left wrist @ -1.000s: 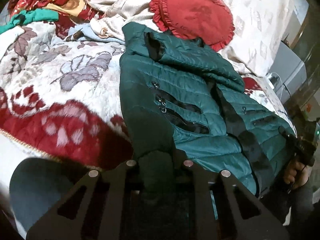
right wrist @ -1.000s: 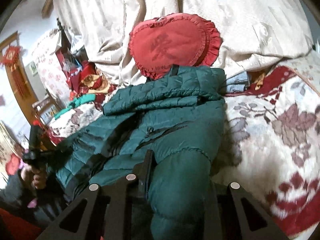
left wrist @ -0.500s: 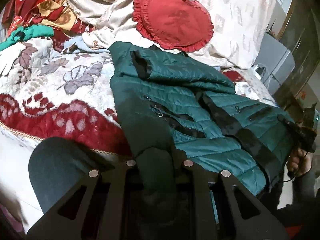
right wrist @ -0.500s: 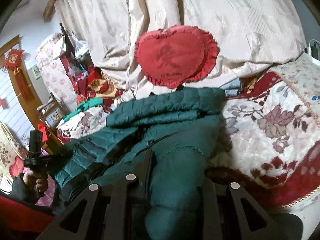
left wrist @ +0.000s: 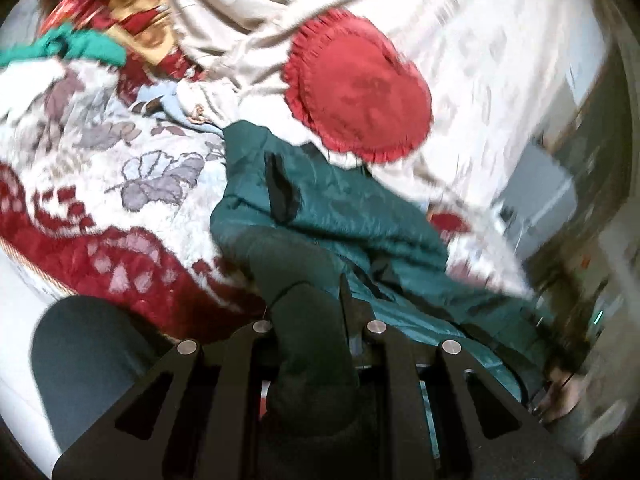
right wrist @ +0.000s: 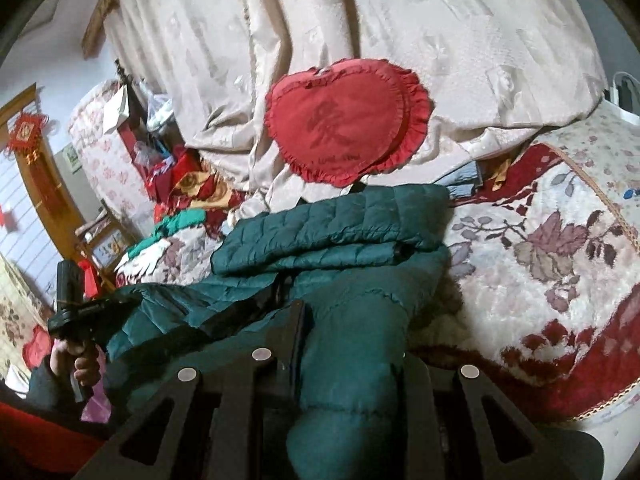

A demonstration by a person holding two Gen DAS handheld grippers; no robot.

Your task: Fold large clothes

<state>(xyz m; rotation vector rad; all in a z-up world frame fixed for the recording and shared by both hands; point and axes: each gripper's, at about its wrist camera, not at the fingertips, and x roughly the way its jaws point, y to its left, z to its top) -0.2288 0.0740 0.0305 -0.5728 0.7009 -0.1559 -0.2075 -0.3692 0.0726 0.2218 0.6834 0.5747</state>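
Observation:
A dark green quilted puffer jacket (left wrist: 360,216) lies across the bed, its collar end folded toward the red pillow. It also shows in the right wrist view (right wrist: 340,232). My left gripper (left wrist: 312,320) is shut on a bunched corner of the jacket's hem, lifted off the bed. My right gripper (right wrist: 348,344) is shut on the other hem corner, held up in front of the bed edge. The left gripper with the hand on it shows at the left of the right wrist view (right wrist: 76,312).
A red heart-shaped pillow (right wrist: 344,124) leans on a cream quilt (right wrist: 400,20) behind the jacket. A floral red-and-white blanket (right wrist: 560,264) covers the bed. Piled clothes (left wrist: 80,44) lie at the far left. A grey cabinet (left wrist: 540,200) stands beyond the bed.
Both grippers have pulled back and risen with the hem corners, lifting the jacket's lower edge off the bed. The left wrist view is now motion-blurred and has swung left.

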